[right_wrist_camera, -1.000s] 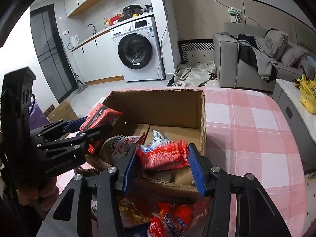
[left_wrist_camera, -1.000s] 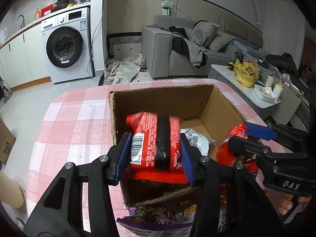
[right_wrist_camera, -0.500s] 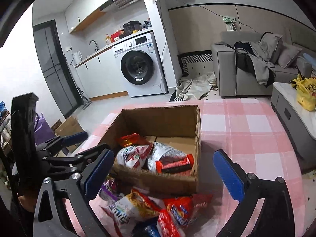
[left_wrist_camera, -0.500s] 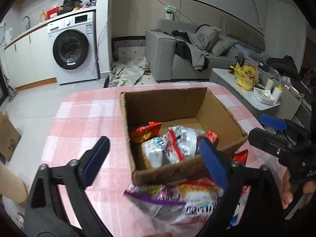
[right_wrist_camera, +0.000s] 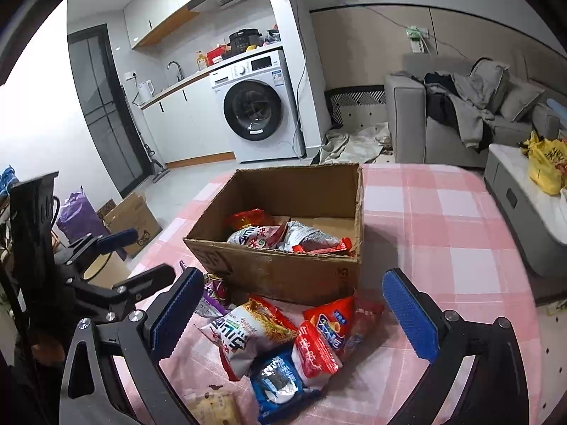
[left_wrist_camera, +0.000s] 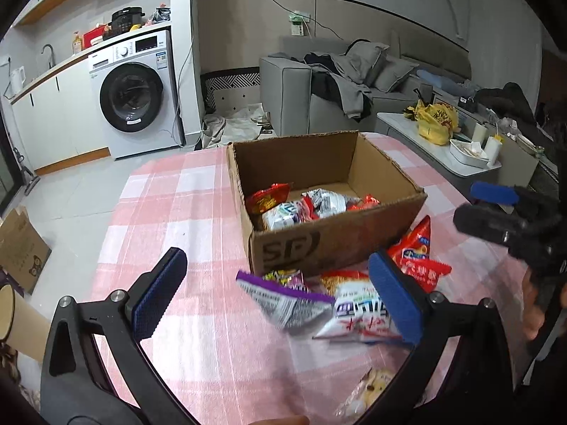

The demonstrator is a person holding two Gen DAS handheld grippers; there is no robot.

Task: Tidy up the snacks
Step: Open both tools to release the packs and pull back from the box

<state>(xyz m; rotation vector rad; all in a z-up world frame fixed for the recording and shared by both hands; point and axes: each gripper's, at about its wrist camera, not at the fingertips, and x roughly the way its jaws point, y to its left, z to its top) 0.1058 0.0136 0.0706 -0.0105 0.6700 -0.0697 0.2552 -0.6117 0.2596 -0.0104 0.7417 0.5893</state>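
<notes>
The bench (left_wrist_camera: pixel 198 212) carries a cardboard box (right_wrist_camera: pixel 283 276) holding several snack packets (right_wrist_camera: pixel 262 235), its near wall hiding their lower parts. Loose snack packets (right_wrist_camera: pixel 269 333) lie piled just before it. The left tool (left_wrist_camera: pixel 273 297) and right tool (right_wrist_camera: pixel 294 315) both hang spread wide, gripping nothing, over that pile.

Black "SF" logo on the cardboard box (left_wrist_camera: pixel 319 248) front; packet lettering apparently Chinese.
</notes>
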